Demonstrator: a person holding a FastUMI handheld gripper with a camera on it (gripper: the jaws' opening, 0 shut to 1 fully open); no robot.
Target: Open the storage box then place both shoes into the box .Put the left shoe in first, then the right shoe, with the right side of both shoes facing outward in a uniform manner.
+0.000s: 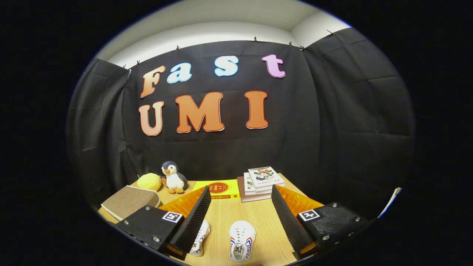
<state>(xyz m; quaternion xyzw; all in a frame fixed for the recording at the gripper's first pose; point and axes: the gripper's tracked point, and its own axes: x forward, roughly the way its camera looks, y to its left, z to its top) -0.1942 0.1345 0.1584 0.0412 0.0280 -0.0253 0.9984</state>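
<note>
Two small white shoes with red and blue stripes lie on the wooden table. One shoe point(242, 240) rests between my fingers, toe pointing away from me. The other shoe point(200, 236) lies partly hidden behind my left finger point(192, 218). The storage box point(130, 201), a brownish fabric-covered case with its lid down, sits to the left beyond the left finger. My gripper point(240, 207) is held above the table, open wide, with nothing between the fingers touching them.
At the back of the table point(229, 218) stand a penguin plush point(173, 177) and a yellow round plush point(149, 181). A yellow book point(218, 189) lies flat in the middle, and a stack of books point(260, 183) sits just beyond the right finger.
</note>
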